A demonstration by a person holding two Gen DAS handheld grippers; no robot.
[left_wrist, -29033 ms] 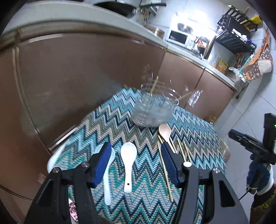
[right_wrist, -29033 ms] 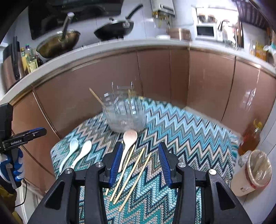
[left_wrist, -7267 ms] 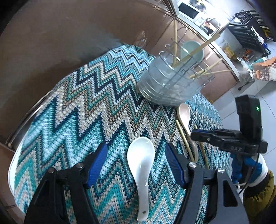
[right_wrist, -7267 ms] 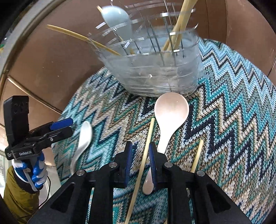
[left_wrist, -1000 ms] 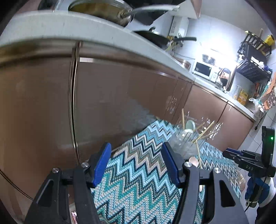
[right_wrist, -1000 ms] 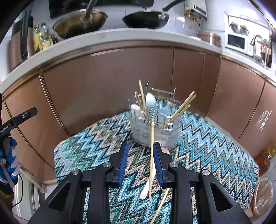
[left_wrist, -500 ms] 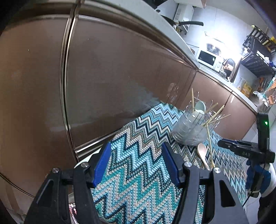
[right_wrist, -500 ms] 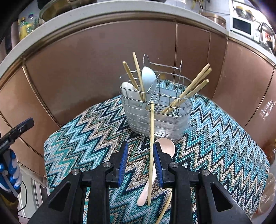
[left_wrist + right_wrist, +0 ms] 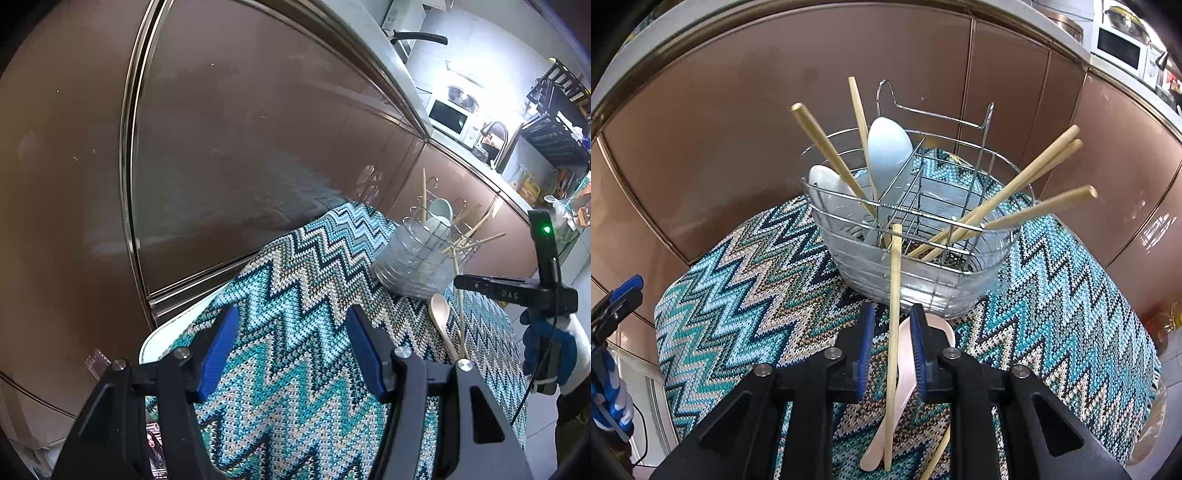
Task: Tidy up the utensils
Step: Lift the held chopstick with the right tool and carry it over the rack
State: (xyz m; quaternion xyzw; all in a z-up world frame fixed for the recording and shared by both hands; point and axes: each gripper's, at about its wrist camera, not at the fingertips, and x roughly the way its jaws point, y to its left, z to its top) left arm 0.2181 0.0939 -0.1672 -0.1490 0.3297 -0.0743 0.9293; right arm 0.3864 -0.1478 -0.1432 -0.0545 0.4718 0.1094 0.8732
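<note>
Tongs on the right (image 9: 892,334) are pinching one chopstick (image 9: 894,314), tip pointing ahead at the wire basket (image 9: 923,273) so it can drop in. A moment ago that basket was farther off; now it is close in front. Under these tongs, a pink spoon (image 9: 905,373) is lying on the zigzag cloth (image 9: 738,295). Left tongs (image 9: 291,345) are spread wide, holding nothing, waiting off to the side.

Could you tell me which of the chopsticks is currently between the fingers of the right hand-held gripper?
The lone upright chopstick in front of the wire basket; the right hand-held gripper holds it, while the others lean inside.
</note>
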